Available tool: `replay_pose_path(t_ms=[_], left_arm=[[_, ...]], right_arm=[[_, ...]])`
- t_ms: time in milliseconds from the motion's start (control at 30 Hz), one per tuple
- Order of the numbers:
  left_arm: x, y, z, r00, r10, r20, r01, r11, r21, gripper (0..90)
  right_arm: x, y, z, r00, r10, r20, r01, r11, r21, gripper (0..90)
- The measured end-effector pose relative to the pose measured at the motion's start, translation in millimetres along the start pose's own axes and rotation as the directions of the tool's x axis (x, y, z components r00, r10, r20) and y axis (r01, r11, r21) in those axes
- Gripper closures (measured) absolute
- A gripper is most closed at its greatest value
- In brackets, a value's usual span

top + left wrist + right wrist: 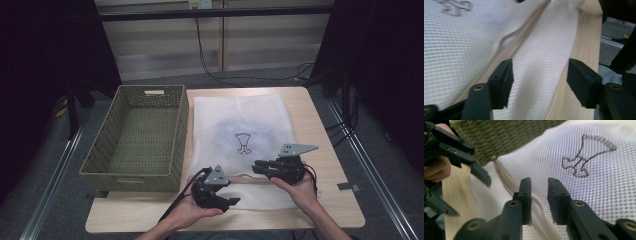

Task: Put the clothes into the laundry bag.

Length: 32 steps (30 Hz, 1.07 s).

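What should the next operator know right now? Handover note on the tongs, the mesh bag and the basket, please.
Left tongs: open, nothing between the jaws, held above the near flap of the white mesh bag.
Right tongs: jaws slightly apart, empty, just over the bag's zipper line.
Bag: flat on the table, printed side up, something dark showing faintly through the mesh; near edge folded over along the zipper.
Woven basket: left of the bag, touching its edge, nothing in it.
Done: bag laid out; neither tongs grips it.
Left: probably regrasp the bag and move it to the basket. Whether the zipper is fully closed I cannot tell.
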<state>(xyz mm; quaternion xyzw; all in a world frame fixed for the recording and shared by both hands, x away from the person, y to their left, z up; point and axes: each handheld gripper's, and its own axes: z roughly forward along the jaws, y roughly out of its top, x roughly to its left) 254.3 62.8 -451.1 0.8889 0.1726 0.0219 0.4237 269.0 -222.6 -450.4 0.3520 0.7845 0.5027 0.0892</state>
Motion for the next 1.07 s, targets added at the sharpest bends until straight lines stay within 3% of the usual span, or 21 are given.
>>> replay_pose_path(t_ms=[200, 333, 367, 500, 567, 633, 667, 733, 767, 800, 833, 867, 900, 1067], left_arm=[[4.5, -5.1, -42.6, 0.9948, -0.038, -0.095, 0.028, 0.9938, -0.107, 28.4], [6.9, -12.3, -73.3, 0.9862, -0.059, -0.154, 0.030, 0.9822, -0.186, 28.5], [7.0, -15.3, -80.1, 0.9839, -0.080, -0.159, 0.045, 0.9764, -0.211, 28.6], [8.8, -29.9, -102.8, 0.9720, -0.117, -0.203, 0.060, 0.9620, -0.266, 29.5], [9.4, -37.9, -111.0, 0.9579, -0.136, -0.253, 0.061, 0.9569, -0.284, 29.7], [10.6, -44.8, -117.3, 0.9539, -0.155, -0.257, 0.069, 0.9467, -0.315, 30.3], [10.4, -48.4, -121.8, 0.9470, -0.167, -0.274, 0.073, 0.9444, -0.320, 30.7], [10.2, -52.4, -129.3, 0.9450, -0.165, -0.282, 0.066, 0.9425, -0.328, 30.8], [9.6, -54.9, -133.8, 0.9390, -0.173, -0.297, 0.064, 0.9373, -0.342, 30.9], [10.5, -57.0, -137.8, 0.9402, -0.176, -0.292, 0.067, 0.9348, -0.349, 31.0], [12.1, -58.7, -140.4, 0.9452, -0.181, -0.272, 0.078, 0.9340, -0.349, 31.1], [12.6, -60.7, -142.0, 0.9409, -0.191, -0.280, 0.082, 0.9300, -0.358, 32.1], [14.2, -61.9, -142.0, 0.9428, -0.195, -0.270, 0.088, 0.9284, -0.361, 32.6], [13.6, -59.6, -135.3, 0.9509, -0.195, -0.240, 0.103, 0.9307, -0.351, 33.4]], right_arm=[[5.9, 1.1, -26.5, 0.9995, 0.012, 0.028, -0.010, 0.996, -0.086, 60.2], [5.5, -6.7, -46.1, 0.9977, 0.030, 0.061, -0.023, 0.994, -0.105, 57.3], [5.0, -8.9, -49.4, 0.9971, 0.034, 0.068, -0.027, 0.994, -0.108, 56.6], [0.7, -22.9, -64.6, 0.9936, 0.059, 0.096, -0.047, 0.991, -0.123, 56.1], [-1.3, -31.4, -71.7, 0.9900, 0.085, 0.113, -0.068, 0.987, -0.146, 56.3], [-1.5, -35.2, -77.7, 0.9875, 0.098, 0.123, -0.077, 0.983, -0.165, 57.0], [-1.1, -36.0, -80.4, 0.9869, 0.101, 0.126, -0.079, 0.982, -0.172, 57.4], [0.5, -37.9, -87.4, 0.9838, 0.108, 0.143, -0.080, 0.978, -0.190, 57.9], [0.7, -39.0, -90.6, 0.9832, 0.115, 0.142, -0.086, 0.977, -0.196, 57.6], [-0.2, -40.6, -92.9, 0.9846, 0.116, 0.131, -0.090, 0.977, -0.192, 57.2], [-1.4, -42.8, -94.8, 0.9830, 0.124, 0.136, -0.095, 0.975, -0.199, 56.8], [-3.4, -44.9, -95.8, 0.9822, 0.134, 0.132, -0.107, 0.975, -0.197, 56.6], [-5.9, -46.4, -95.7, 0.9823, 0.136, 0.129, -0.110, 0.975, -0.191, 55.7], [-13.6, -50.6, -82.2, 0.9825, 0.131, 0.133, -0.114, 0.985, -0.126, 53.5]])
